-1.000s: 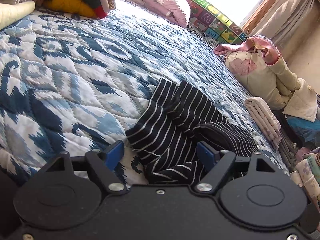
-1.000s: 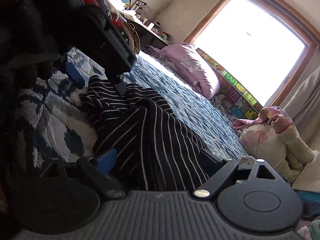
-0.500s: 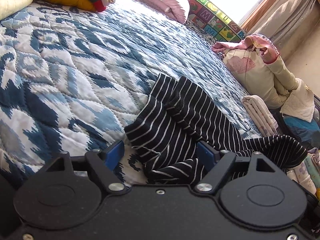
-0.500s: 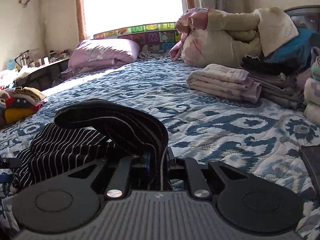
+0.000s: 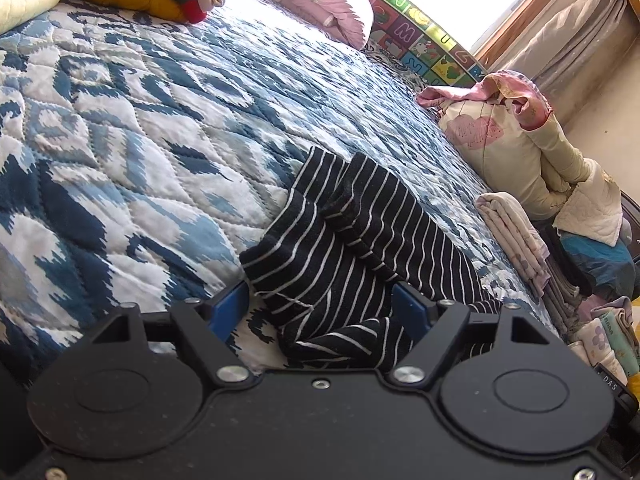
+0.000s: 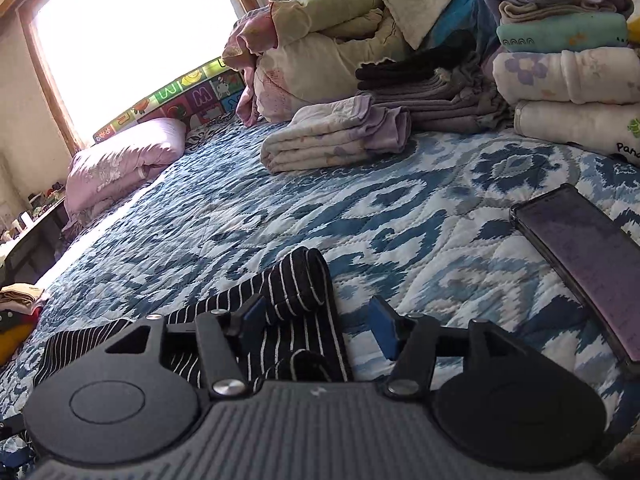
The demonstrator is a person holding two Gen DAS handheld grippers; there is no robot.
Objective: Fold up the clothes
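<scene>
The striped garment [image 5: 360, 252] is being kept flat on the quilted bed [image 5: 140, 128], well apart from the folded stack [image 6: 336, 140], presumably for folding room. The left tongs [image 5: 320, 312] are being held apart astride its near edge, closing slightly, pads not pressing. The right tongs [image 6: 316, 320] are being opened around its rolled end, seemingly to release it.

A black striped garment [image 6: 280, 320] is being released on a blue-and-white quilted bedspread [image 6: 360, 208], its rolled end lying between the opening jaws of the right gripper [image 6: 318, 322], against the left blue pad and clear of the right. A dark phone [image 6: 584, 264] is lying to the right, with folded laundry [image 6: 336, 140] stacked behind.
</scene>
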